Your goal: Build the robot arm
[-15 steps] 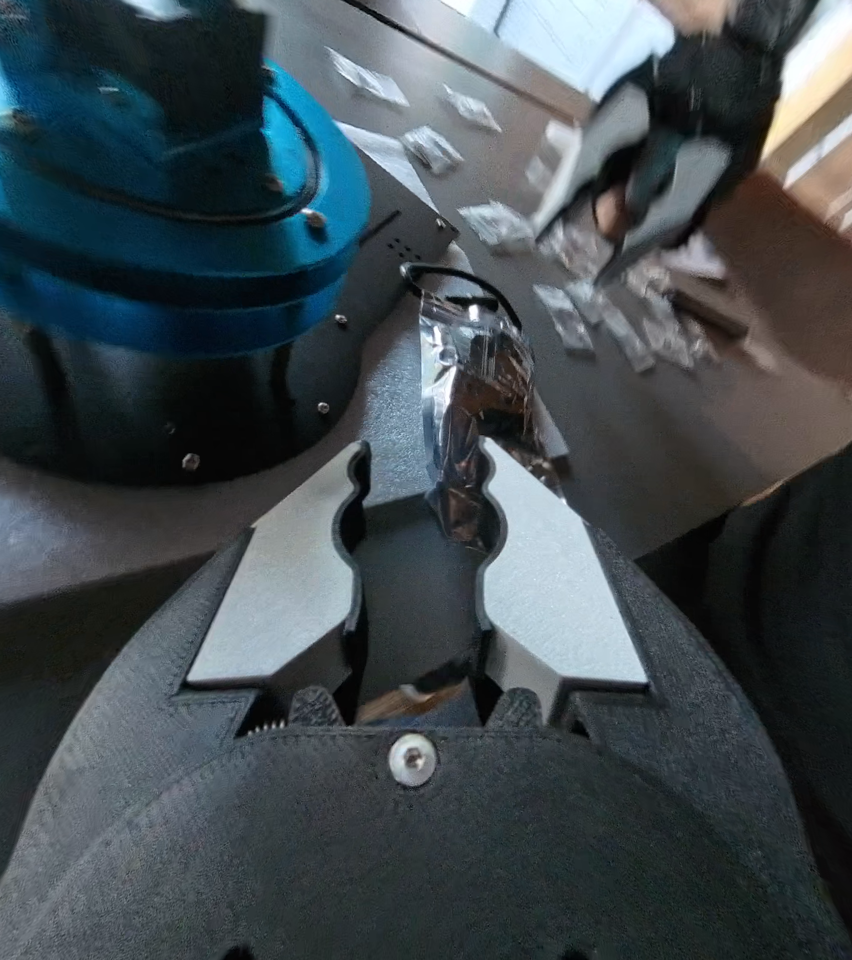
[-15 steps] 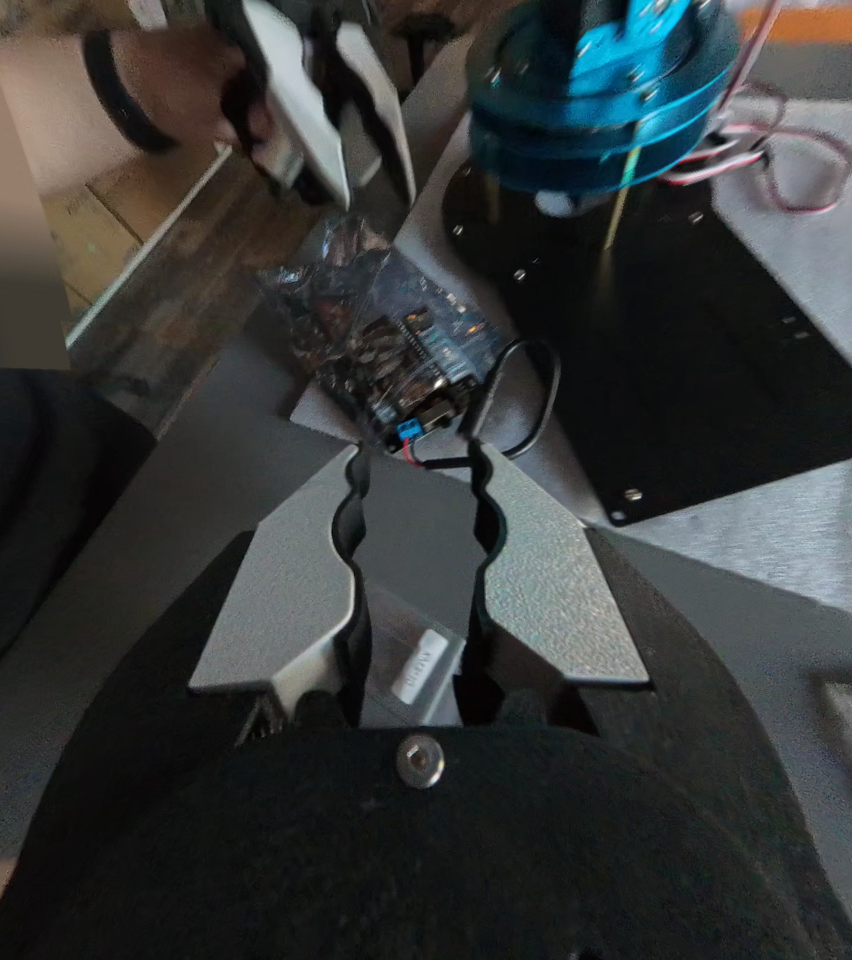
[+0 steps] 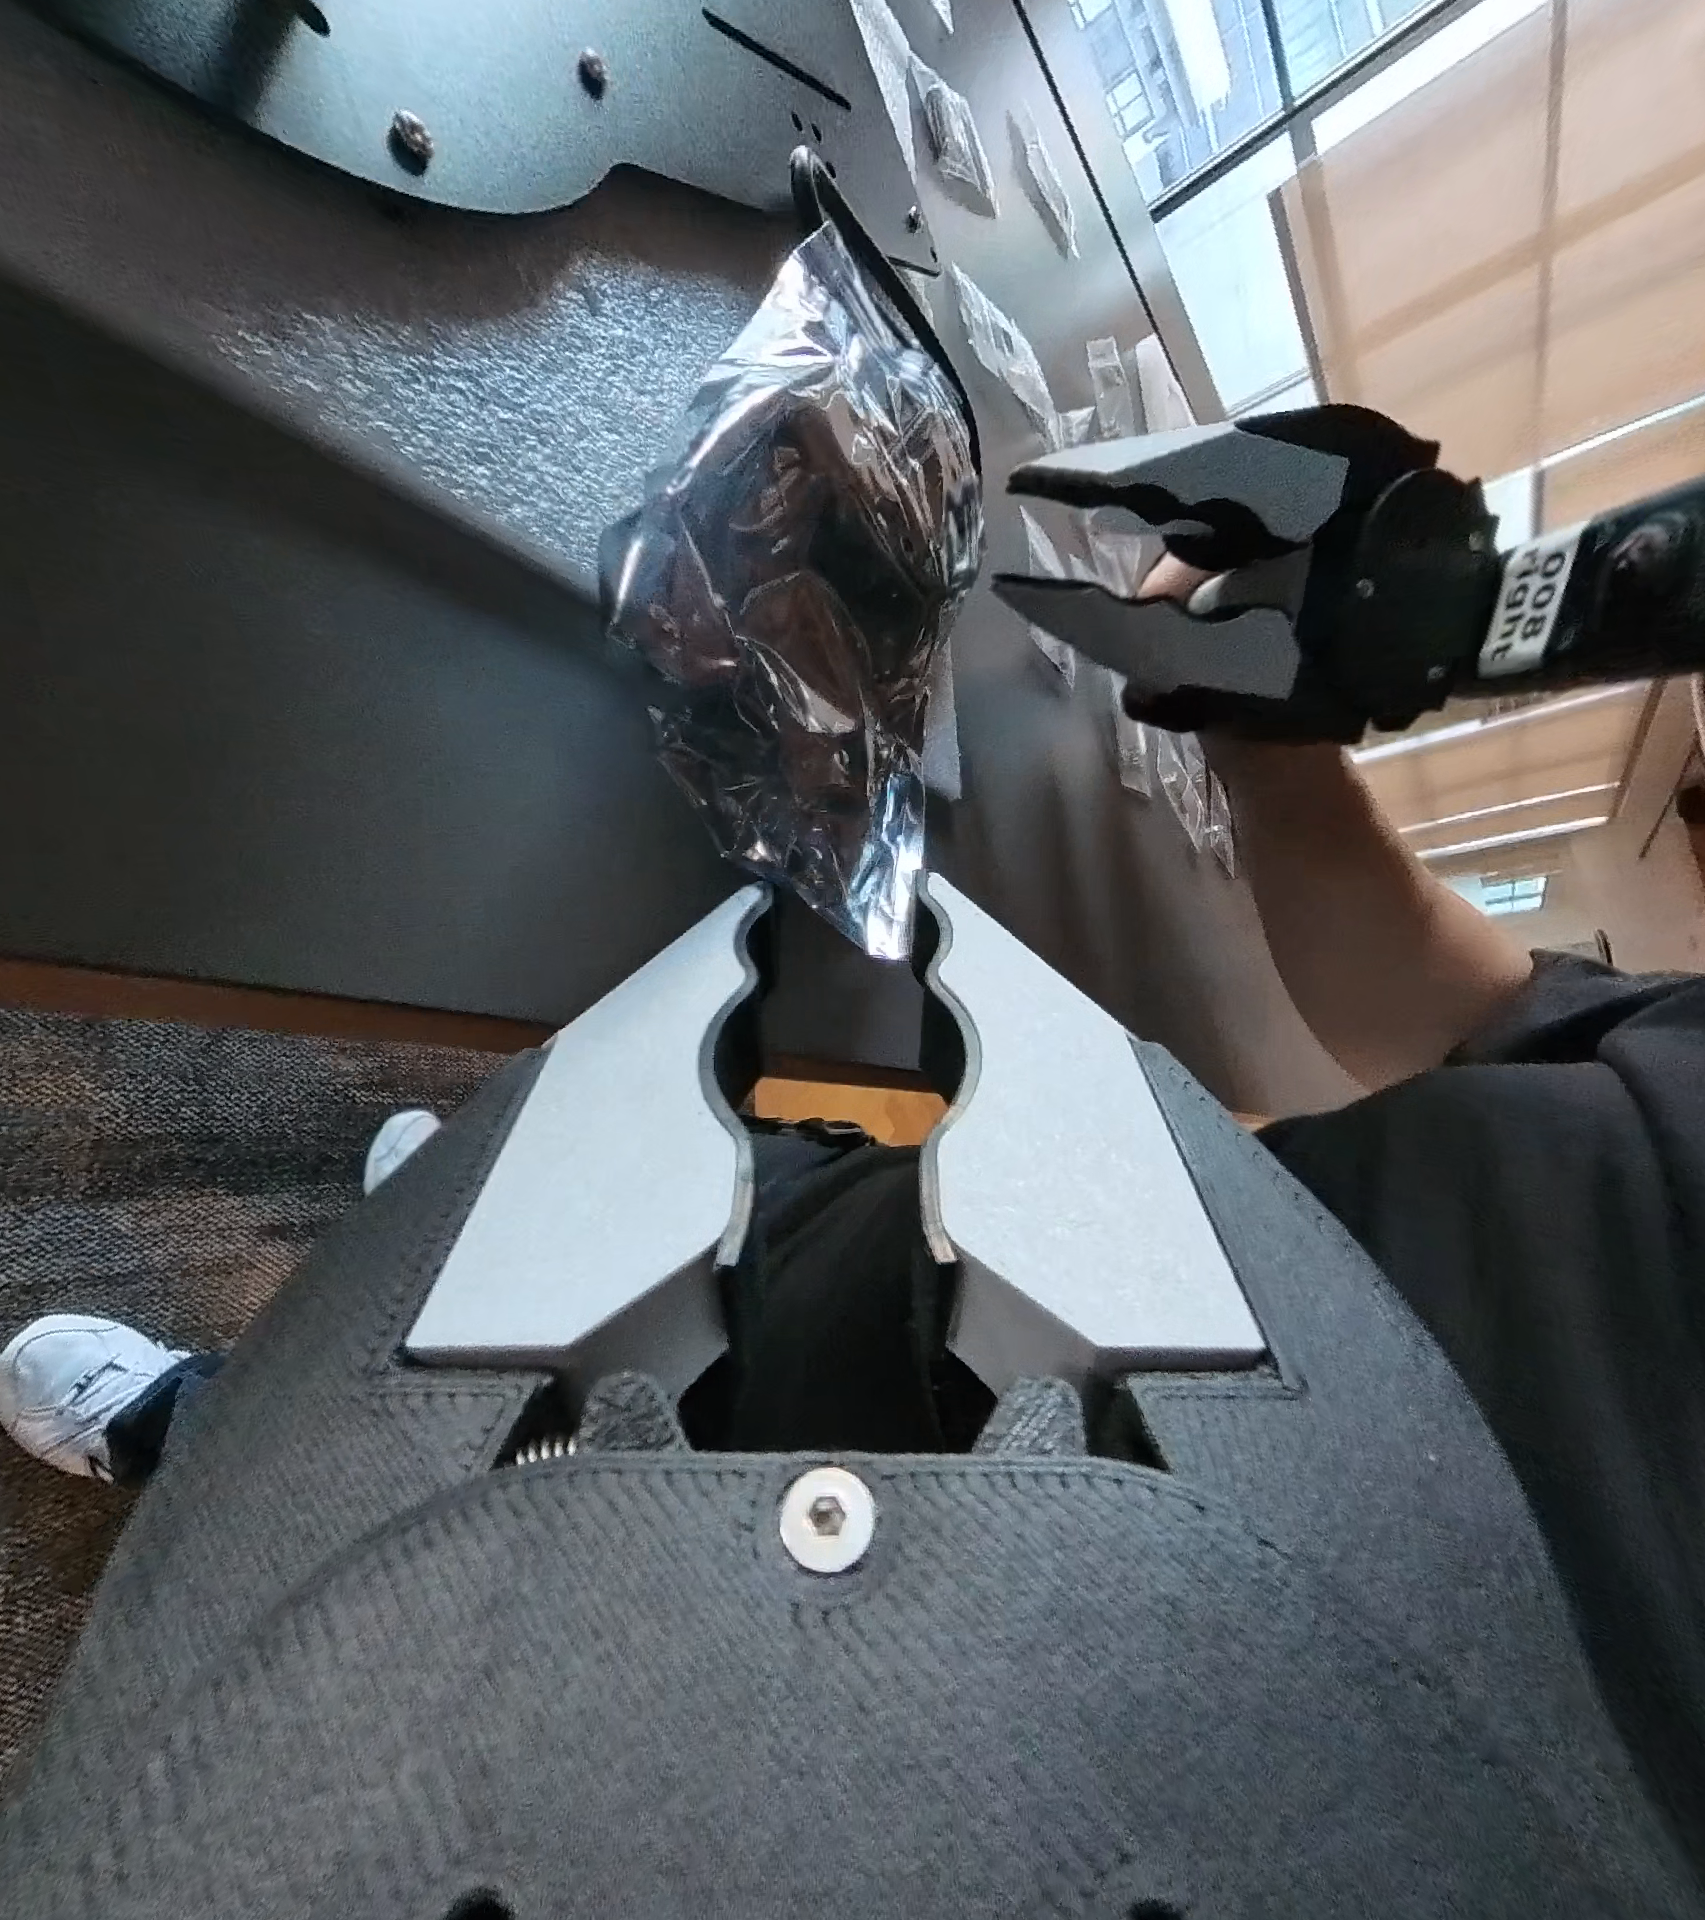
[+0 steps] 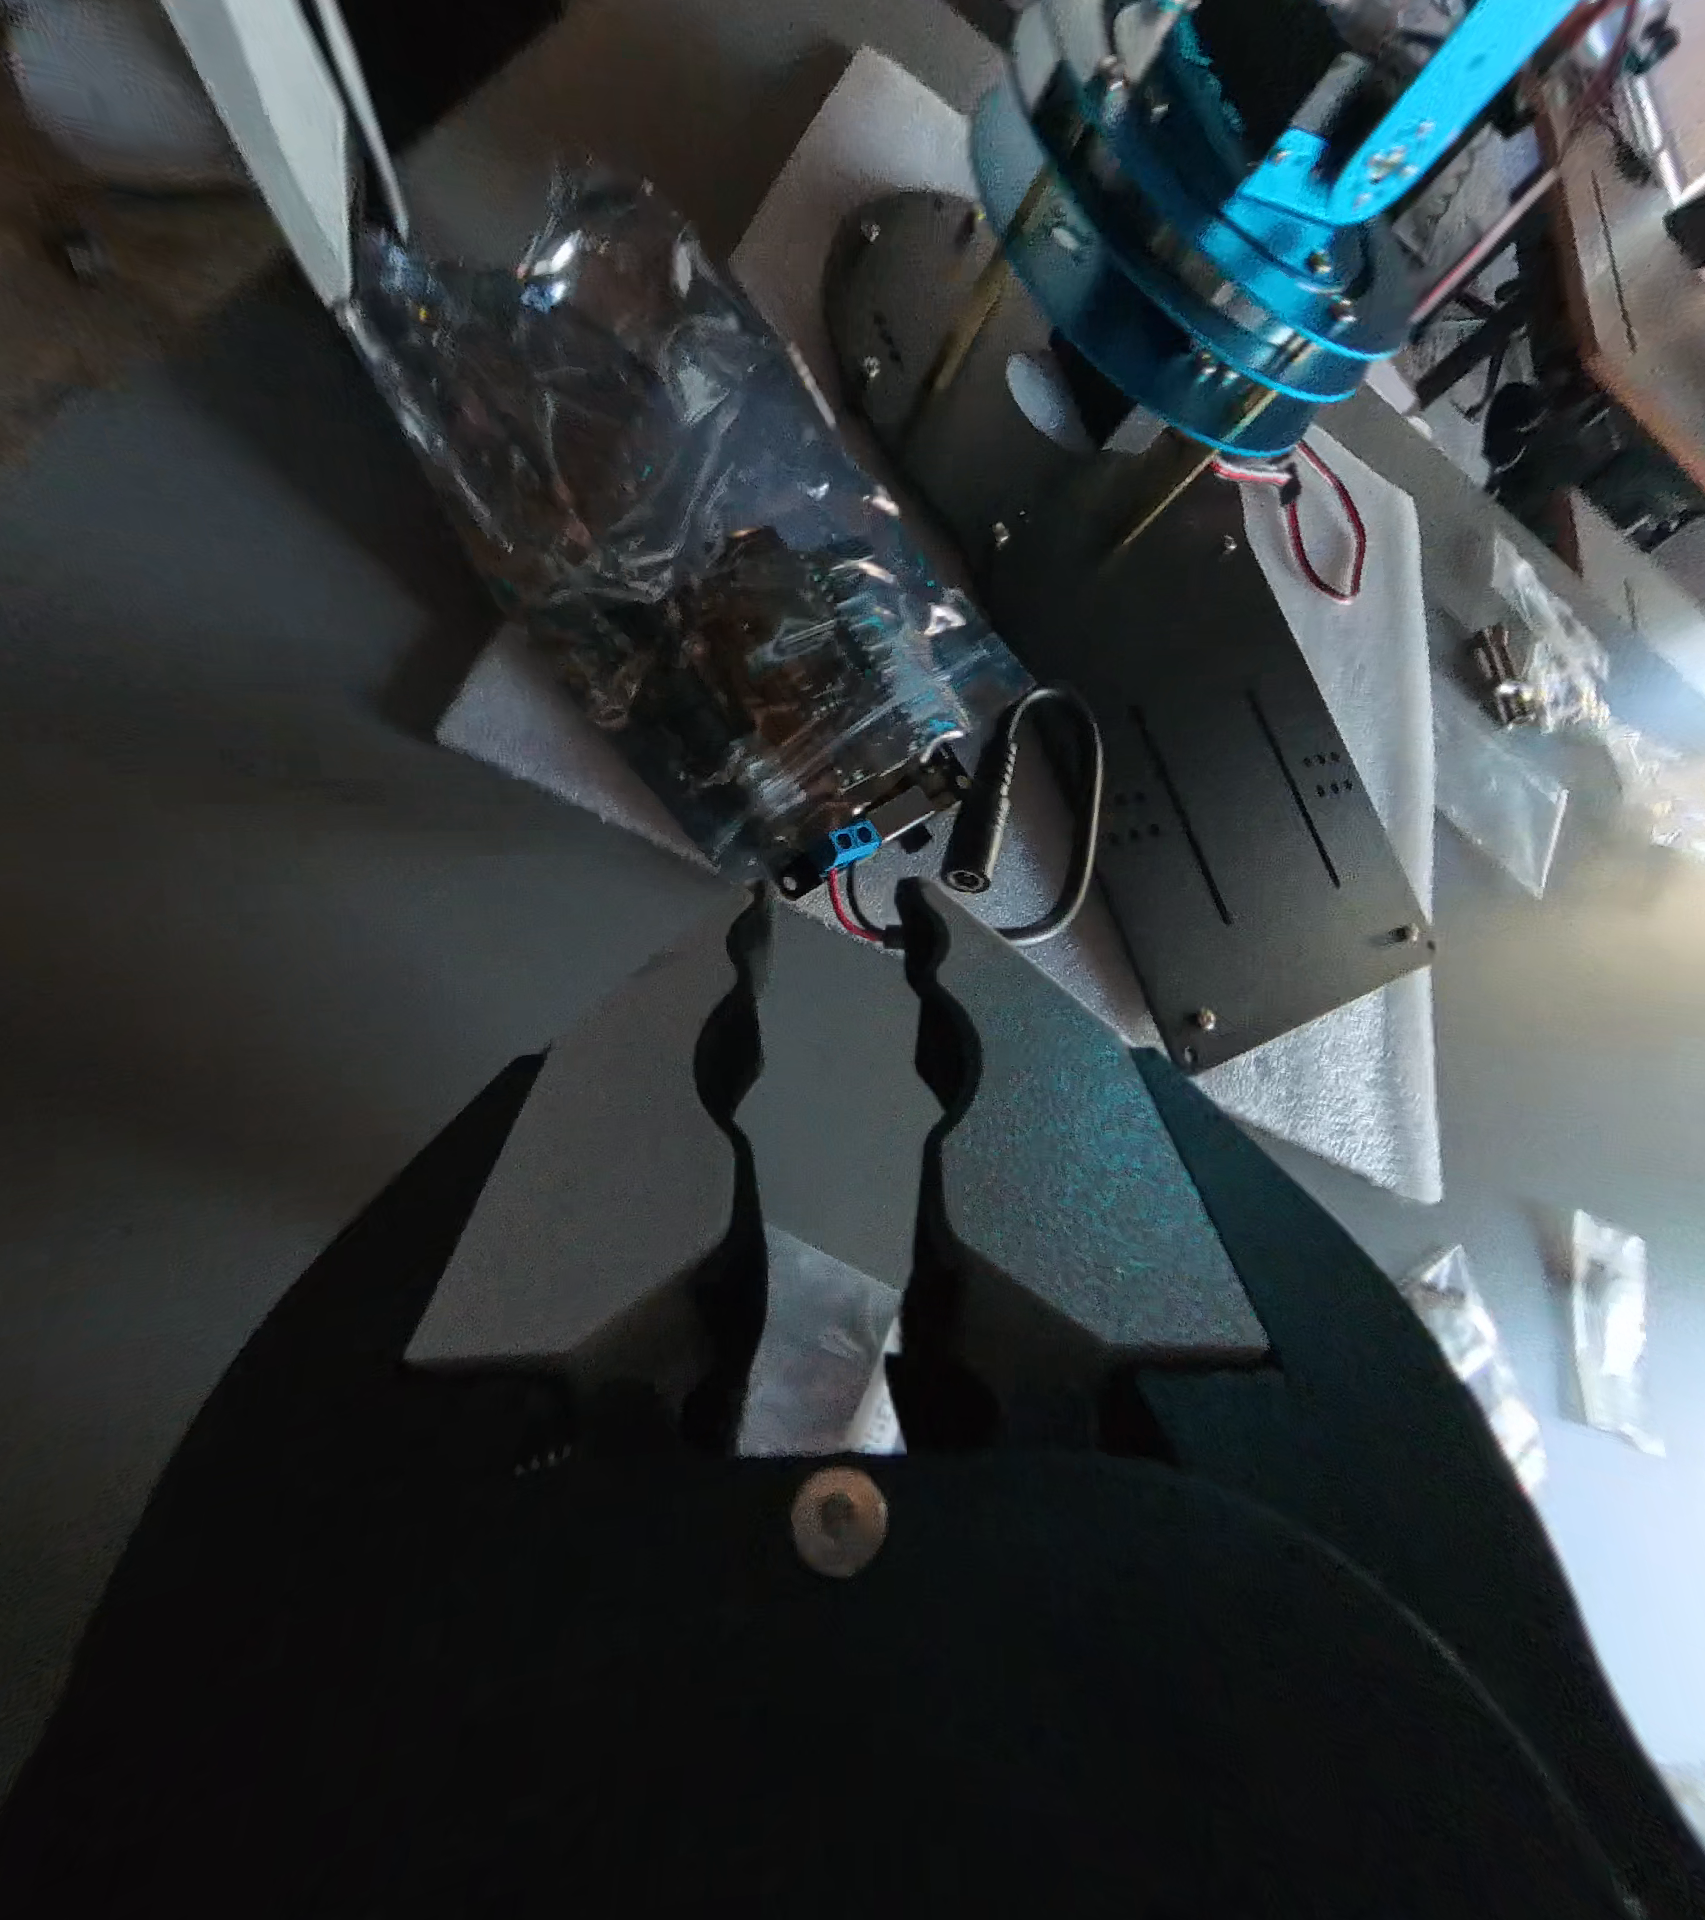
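Observation:
A crumpled silver anti-static bag (image 3: 796, 582) lies on the grey table (image 3: 308, 623). One corner sits between the fingertips of my left gripper (image 3: 845, 888) and touches the right finger. That gripper is open, with a wide gap between its fingers. In the right wrist view the bag (image 4: 640, 540) holds a circuit board whose blue terminal block (image 4: 853, 844) sticks out. My right gripper (image 4: 830, 891) is open and empty, its tips at the block's red and black wires. It also shows in the left wrist view (image 3: 1009, 535), just right of the bag.
A black cable with a barrel jack (image 4: 978, 831) loops beside the board. A black metal plate (image 4: 1191, 727) on white foam (image 4: 1347, 1091) carries a blue round robot base (image 4: 1191, 260). Small plastic bags (image 4: 1606, 1340) lie on the right. A person's arm (image 3: 1347, 862) and shoe (image 3: 69, 1382) show.
The left wrist view has swung and tilted, and the blue base has left it. The bag now reaches only to the left fingertips. The right gripper has come close beside the bag.

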The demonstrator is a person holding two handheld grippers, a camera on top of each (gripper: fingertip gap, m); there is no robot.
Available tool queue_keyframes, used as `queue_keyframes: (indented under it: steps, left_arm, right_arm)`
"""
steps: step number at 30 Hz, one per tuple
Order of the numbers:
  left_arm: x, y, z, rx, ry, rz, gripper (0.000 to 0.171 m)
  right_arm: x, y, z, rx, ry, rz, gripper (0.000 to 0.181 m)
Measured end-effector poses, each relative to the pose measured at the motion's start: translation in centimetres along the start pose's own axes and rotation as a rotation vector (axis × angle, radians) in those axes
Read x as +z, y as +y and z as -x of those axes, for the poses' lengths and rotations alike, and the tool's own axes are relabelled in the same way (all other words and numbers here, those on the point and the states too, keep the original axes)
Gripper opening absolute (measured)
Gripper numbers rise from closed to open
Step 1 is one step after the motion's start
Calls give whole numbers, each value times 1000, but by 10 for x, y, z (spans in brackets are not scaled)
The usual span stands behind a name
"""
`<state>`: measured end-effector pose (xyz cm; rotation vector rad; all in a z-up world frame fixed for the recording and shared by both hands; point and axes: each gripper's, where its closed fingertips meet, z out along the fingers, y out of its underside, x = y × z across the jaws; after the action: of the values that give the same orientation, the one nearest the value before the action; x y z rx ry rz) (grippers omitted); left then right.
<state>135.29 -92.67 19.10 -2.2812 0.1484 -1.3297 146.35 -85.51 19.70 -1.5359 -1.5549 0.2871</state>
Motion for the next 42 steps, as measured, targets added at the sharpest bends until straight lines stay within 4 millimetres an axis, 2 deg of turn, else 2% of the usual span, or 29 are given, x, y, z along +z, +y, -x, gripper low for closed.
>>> queue_keyframes:
  steps: [2, 3, 6, 8, 13, 15, 20, 26, 29, 32, 37, 39, 42]
  left_arm:
    - [3, -1, 0, -31, 17, 5, 22]
    - [5, -1, 0, -41, 25, 12, 19]
    - [9, 3, -2, -5, 34, 36, 2]
    - [8, 1, -9, 29, 50, 40, 0]
    - [-5, -15, -27, 193, -40, 141, 0]
    - [-13, -25, -34, 233, -79, 189, 0]
    - [-31, -40, -36, 165, -90, 197, 0]
    - [-40, -37, -39, 108, -35, 209, 0]
    - [-47, -33, -33, 75, -19, 226, 0]
    - [-47, -28, -28, 70, -15, 246, 0]
    - [-49, -20, -22, 85, -27, 287, 0]
    - [-49, -19, -23, 93, -23, 294, 0]
    - [-50, -19, -21, 91, -17, 291, 0]
  right_arm:
    - [6, 5, 7, -46, -35, 31, 26]
    - [9, 8, 4, -41, -19, 46, 27]
    - [11, 10, 0, 10, -24, 52, 25]
    - [11, 11, 0, 41, -43, 57, 22]
    - [14, 12, 1, 61, -98, 70, 14]
    - [15, 12, 4, 51, -124, 74, 5]
    - [15, 9, 3, 96, -155, 66, 5]
    - [10, 4, 1, 129, -160, 45, 4]
    - [8, 1, -1, 119, -161, 44, 4]
    - [6, -6, -6, 83, -129, 36, 4]
    - [3, -12, -4, 129, -161, 24, 4]
    - [1, -16, -11, 128, -137, 6, 5]
    - [2, -14, -12, 117, -134, 14, 5]
